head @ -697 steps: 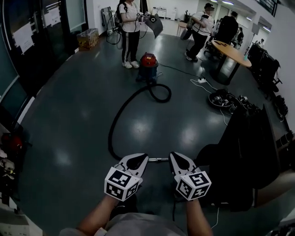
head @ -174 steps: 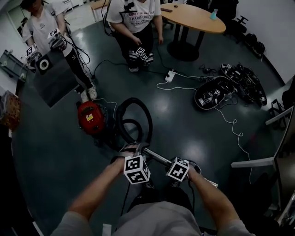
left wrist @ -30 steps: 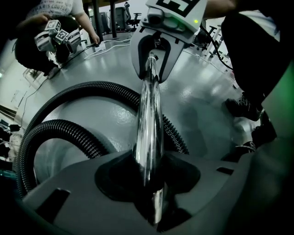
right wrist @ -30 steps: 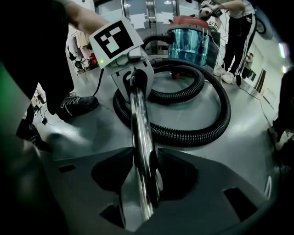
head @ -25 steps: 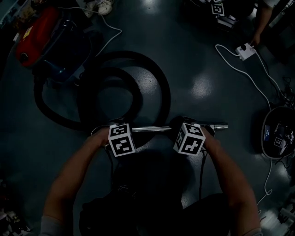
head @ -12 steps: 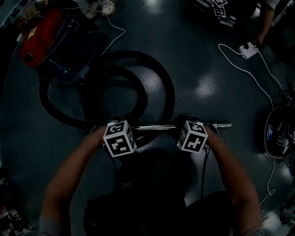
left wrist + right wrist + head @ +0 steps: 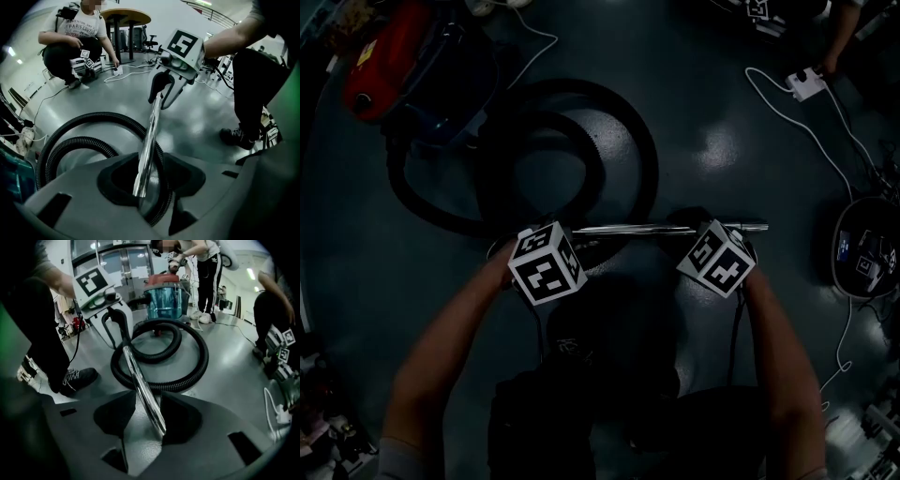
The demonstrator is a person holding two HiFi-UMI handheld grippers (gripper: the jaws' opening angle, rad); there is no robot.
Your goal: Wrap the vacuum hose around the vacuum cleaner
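We work in an office-like lab: beyond our left tongs point(image 7: 143, 180) stand a table point(image 7: 129, 16), chairs point(image 7: 149, 43), a floor power strip point(image 7: 807, 84).

Black hose point(image 7: 204, 355) coiled beside red vacuum point(image 7: 161, 298)

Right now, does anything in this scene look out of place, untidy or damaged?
The hose lies in loose loops on the floor beside the vacuum, not around it, so it looks untidy. The left gripper and the right gripper grip its tube. I see nothing spilled or broken.
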